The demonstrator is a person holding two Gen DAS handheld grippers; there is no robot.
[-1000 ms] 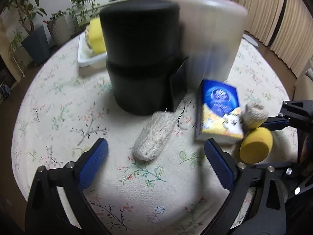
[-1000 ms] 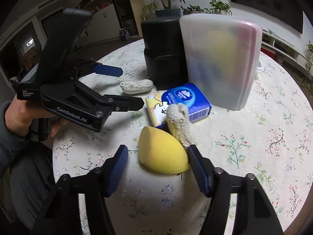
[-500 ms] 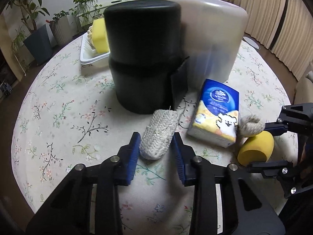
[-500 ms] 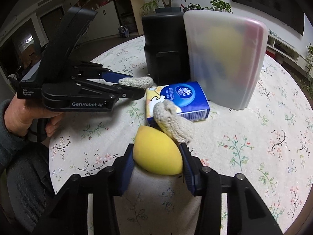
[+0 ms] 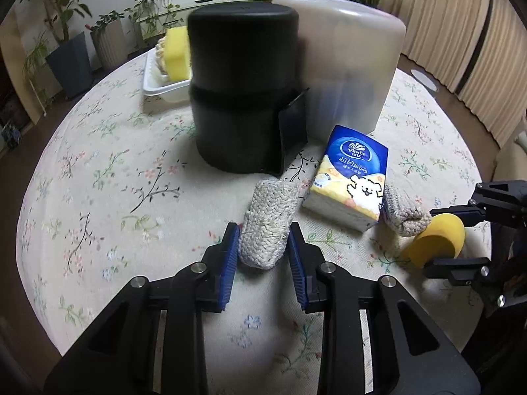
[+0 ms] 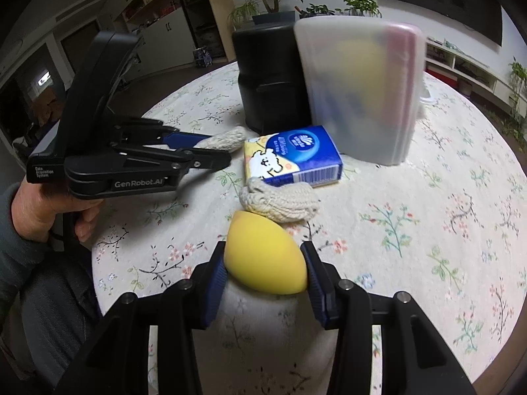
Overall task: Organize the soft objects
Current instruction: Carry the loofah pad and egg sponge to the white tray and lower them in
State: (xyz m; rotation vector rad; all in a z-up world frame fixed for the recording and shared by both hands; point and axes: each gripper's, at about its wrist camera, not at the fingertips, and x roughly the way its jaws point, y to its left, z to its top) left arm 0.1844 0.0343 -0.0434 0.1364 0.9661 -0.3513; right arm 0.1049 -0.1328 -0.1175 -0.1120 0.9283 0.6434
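Observation:
A cream knitted roll [image 5: 268,207] lies on the floral tablecloth in front of a black canister. My left gripper [image 5: 263,230] is closing, and its blue pads press both sides of the roll's near end. A yellow egg-shaped sponge [image 6: 260,243] sits squeezed between the pads of my right gripper [image 6: 263,253]. A second knitted roll [image 6: 280,200] rests just beyond the sponge, against a blue and yellow tissue pack [image 6: 293,154]. The right wrist view shows the left gripper [image 6: 217,148] from the side, held by a hand.
A tall black canister [image 5: 243,89] and a frosted plastic box [image 5: 352,62] stand side by side mid-table. Behind them at the left, a white tray [image 5: 158,87] holds a yellow sponge block [image 5: 178,52]. The round table [image 5: 98,171] drops off close behind both grippers.
Both grippers stood wide open a second ago and have since closed, the left on the knitted roll and the right on the yellow sponge. Neither hand has shifted much.

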